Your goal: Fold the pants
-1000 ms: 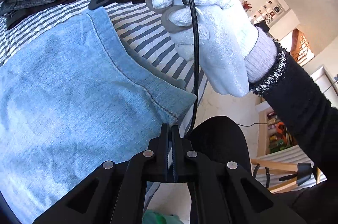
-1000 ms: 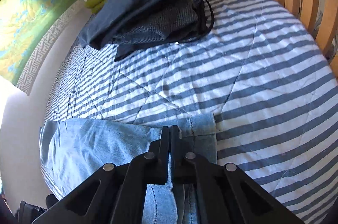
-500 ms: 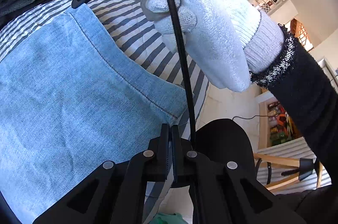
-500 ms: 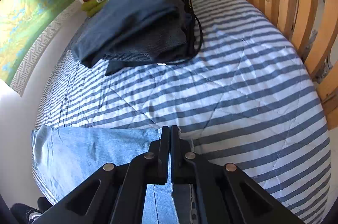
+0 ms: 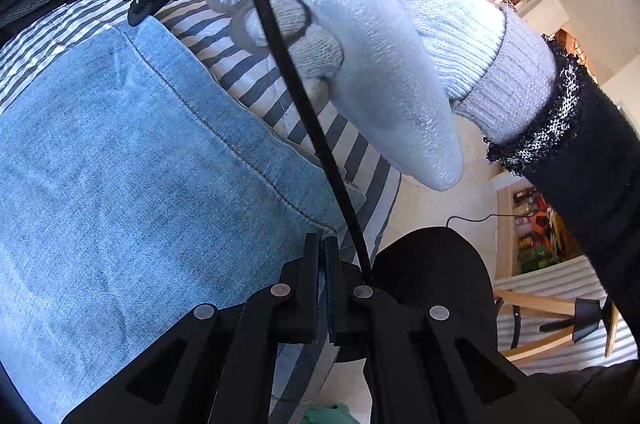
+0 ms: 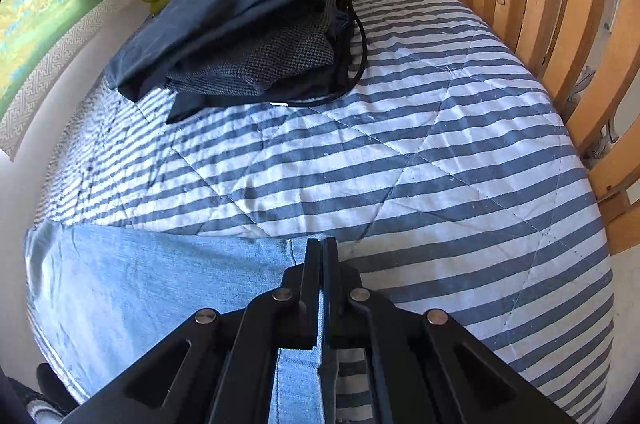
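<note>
Left wrist view: light blue denim pants [image 5: 132, 159] are spread on a striped quilt [image 5: 256, 83], each gripper clenched on a hem corner.

The stitched hem is seen running from upper left to lower centre, the left gripper [image 5: 322, 252] pinched on its lower corner. In the right wrist view, the right gripper [image 6: 323, 256] is closed on denim at lower centre, the pants' long axis extending toward lower left. No writing can be read.
</note>
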Motion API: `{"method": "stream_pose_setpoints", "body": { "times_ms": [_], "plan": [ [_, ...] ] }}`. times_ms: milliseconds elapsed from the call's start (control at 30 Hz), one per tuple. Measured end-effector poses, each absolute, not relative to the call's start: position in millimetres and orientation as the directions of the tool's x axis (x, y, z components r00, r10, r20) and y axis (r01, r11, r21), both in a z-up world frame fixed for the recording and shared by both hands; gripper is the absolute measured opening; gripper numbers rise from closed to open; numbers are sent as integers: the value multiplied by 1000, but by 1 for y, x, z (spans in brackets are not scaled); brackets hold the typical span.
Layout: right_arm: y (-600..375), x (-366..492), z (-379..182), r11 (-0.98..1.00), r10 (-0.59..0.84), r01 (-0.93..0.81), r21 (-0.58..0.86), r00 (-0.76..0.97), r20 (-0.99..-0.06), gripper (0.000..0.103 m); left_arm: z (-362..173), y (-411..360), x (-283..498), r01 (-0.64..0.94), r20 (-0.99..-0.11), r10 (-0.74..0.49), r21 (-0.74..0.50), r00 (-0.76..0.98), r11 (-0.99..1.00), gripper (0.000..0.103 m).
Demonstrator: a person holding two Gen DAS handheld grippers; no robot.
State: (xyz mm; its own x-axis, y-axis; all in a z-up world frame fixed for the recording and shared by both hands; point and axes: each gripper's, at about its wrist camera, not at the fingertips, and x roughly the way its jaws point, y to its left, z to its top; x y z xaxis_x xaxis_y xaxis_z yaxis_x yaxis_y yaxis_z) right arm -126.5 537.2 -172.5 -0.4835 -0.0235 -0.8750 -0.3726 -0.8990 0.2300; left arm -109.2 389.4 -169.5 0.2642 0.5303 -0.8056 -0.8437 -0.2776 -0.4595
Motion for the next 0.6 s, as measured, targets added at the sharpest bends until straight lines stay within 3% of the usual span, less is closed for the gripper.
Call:
{"method": "stream_pose_setpoints", "body": {
  "times_ms": [167, 233, 333, 500, 600],
  "plan": [
    [538, -122, -172, -894, 35, -415, 169, -440, -897, 10, -141, 353, -116, -839, -788, 566, -464, 243, -286, 9],
    [540, -112, -156, -885, 58, -434, 167, -459, -886, 10, -122, 322, -117, -831, -764, 606, -474, 224, -291, 17],
    [527, -93, -122, -892, 76, -418, 170, -510, -857, 11, -95, 264, -131, -805, -730, 665, -485, 158, -341, 20],
    [470, -77, -77, -936, 20, -298, 188, -578, -816, 12, -55, 189, -143, -706, -700, 711, -475, -57, -525, 21],
    [413, -84, -61, -967, -26, -189, 171, -593, -804, 13, -38, 118, -145, -607, -695, 688, -459, -210, -648, 28]
  ]
}}
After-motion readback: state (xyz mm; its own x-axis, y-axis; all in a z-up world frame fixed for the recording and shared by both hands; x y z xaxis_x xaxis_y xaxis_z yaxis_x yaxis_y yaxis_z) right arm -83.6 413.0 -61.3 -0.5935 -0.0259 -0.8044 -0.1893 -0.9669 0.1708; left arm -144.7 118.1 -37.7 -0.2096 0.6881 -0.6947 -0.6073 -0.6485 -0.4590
